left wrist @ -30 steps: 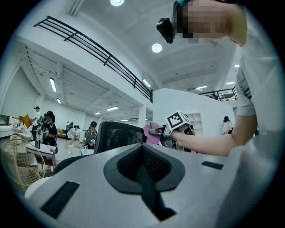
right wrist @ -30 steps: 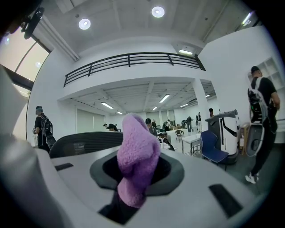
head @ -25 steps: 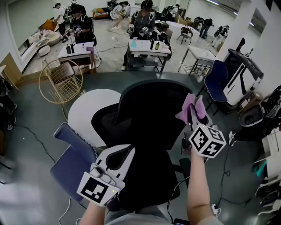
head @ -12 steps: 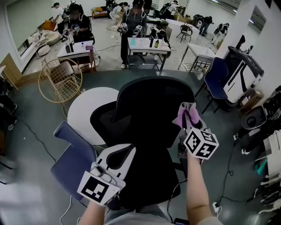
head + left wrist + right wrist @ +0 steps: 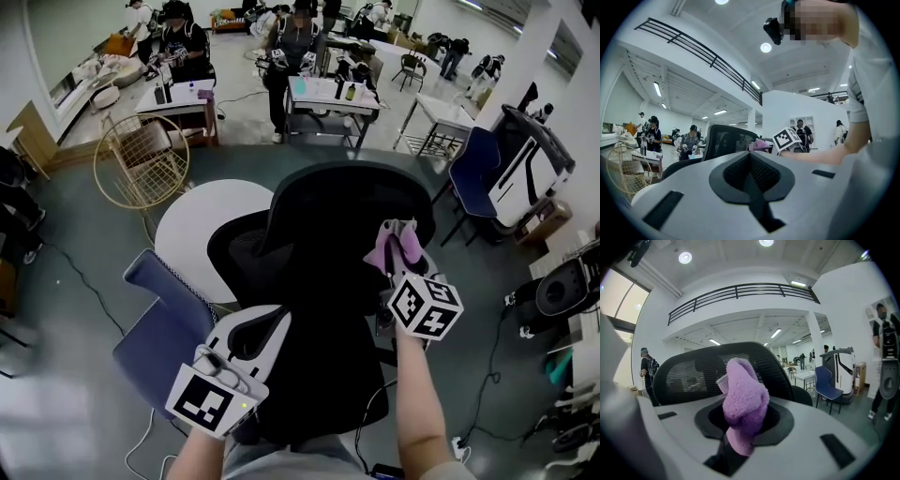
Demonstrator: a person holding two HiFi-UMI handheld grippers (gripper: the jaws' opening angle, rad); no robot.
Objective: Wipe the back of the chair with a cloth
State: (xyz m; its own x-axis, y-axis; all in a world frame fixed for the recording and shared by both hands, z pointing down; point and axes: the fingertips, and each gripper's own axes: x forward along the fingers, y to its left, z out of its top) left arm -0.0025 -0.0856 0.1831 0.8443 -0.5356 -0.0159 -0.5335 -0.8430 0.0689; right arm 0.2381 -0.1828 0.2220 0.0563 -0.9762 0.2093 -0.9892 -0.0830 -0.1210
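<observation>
Right gripper (image 5: 405, 272) has its jaws clamped on the purple cloth (image 5: 398, 246). The cloth is bunched and fluffy, standing straight up out of the jaws. Its long axis runs along the jaws, and the rounded end points away from the person toward the black mesh chair back (image 5: 347, 202). From the head view the cloth sits at the right edge of that chair back, just below the curved top rim. Whether it actually touches the mesh, I cannot tell. In the right gripper view the backrest fills the space behind the cloth, arching wide from left to right.

Left gripper (image 5: 255, 330) is low on the left, over the chair's near side. Its jaws are pressed together with nothing between them.

The chair stands on a dark grey floor (image 5: 84, 281). A round white table (image 5: 202, 234) is just beyond its left side, and a blue chair (image 5: 164, 333) is near the left gripper. Farther back there is a gold wire chair (image 5: 141, 159), then a tabletop (image 5: 333, 94) carrying bottles. People stand around it in a big white hall.
</observation>
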